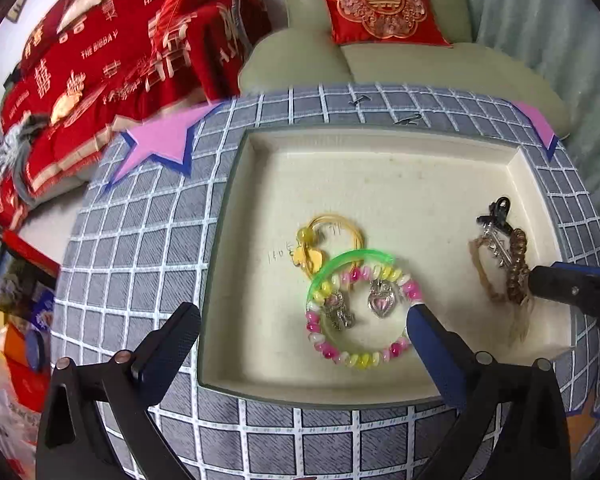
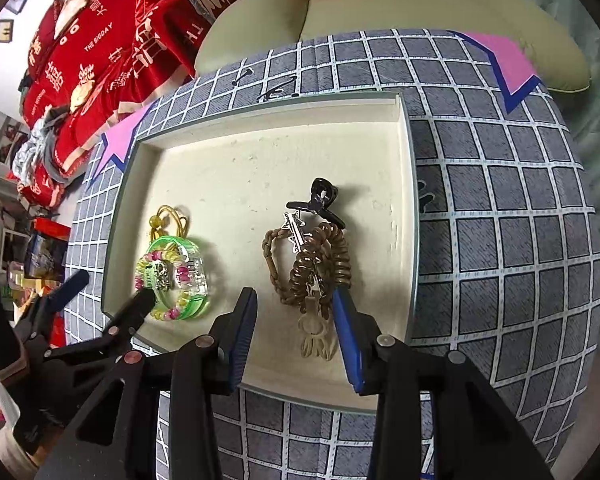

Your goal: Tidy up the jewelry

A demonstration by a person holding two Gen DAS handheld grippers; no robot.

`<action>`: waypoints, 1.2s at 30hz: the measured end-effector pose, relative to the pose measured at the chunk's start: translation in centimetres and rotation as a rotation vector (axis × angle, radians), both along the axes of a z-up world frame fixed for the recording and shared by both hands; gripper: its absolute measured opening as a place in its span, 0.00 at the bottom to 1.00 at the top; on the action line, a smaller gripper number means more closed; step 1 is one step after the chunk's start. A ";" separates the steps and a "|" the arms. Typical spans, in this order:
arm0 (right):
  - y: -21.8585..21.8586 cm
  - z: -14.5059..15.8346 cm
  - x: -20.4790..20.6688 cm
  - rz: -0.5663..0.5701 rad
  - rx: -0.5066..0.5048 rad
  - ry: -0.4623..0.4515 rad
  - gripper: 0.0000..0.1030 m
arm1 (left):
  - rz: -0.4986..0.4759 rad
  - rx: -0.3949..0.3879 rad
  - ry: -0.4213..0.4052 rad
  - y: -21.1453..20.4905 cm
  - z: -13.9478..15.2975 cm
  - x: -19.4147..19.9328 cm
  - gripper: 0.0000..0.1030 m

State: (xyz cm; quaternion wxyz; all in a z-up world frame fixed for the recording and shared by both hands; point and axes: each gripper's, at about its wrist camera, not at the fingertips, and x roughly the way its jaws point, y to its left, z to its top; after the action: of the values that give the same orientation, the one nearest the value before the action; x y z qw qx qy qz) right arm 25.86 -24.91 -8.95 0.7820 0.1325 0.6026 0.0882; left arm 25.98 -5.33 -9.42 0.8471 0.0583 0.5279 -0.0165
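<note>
at the bottom of the left wrist view the left gripper [image 1: 304, 316] stands with its jaws wide apart, 1 finger over the checked cloth [image 1: 140, 240] outside the tray's [image 1: 380, 140] left wall, the other just inside it, beside the pink and yellow bead bracelet [image 1: 360, 312]. nothing is clamped. the risk here is that this finger snags the beads as it lifts and drags the bracelet, with the green bangle [image 1: 348, 260] lying across it, out of place.

low in the right wrist view the right gripper [image 2: 294, 316] is partly apart, its blue pads either side of the brown bead pile [image 2: 312, 264] and pale tassel [image 2: 316, 332]; whether a pad touches the pile cannot be told. closing here could catch only 1 strand, and the silver star pin [image 2: 296, 228] and black hair claw [image 2: 320, 200], tangled above, may come up too.

further up, the yellow cord piece [image 1: 320, 240] sits clear, mid-tray. beyond the tray the cloth edge falls away towards the sofa [image 1: 380, 68].
</note>
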 end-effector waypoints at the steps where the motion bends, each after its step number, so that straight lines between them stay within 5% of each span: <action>1: 0.0 0.1 0.0 -0.001 0.000 0.000 0.41 | -0.004 -0.005 0.008 -0.1 0.0 0.0 1.00; 5: 0.0 0.6 -0.5 -0.004 0.006 -0.002 0.42 | -0.001 0.003 0.008 -0.1 0.5 -0.3 1.00; 9: 0.2 0.9 -1.4 -0.001 0.026 0.001 0.60 | 0.002 0.006 0.013 0.0 1.1 -1.0 1.00; 16: 0.5 1.0 -4.0 -0.001 0.040 0.027 0.76 | 0.026 -0.017 0.044 0.7 1.3 -3.8 1.00; 28: 0.8 0.9 -11.3 -0.038 -0.011 0.052 0.86 | 0.032 -0.016 0.058 1.5 2.1 -10.9 1.00; 36: 1.3 2.3 -15.9 -0.064 -0.108 -0.028 0.87 | 0.036 0.006 0.023 2.5 2.9 -16.3 1.00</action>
State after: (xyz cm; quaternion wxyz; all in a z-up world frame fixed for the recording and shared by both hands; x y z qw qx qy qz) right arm 9.92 -23.59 -6.69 0.7988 0.1080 0.5909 0.0325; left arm 9.71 -2.86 -6.50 0.8411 0.0509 0.5384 -0.0003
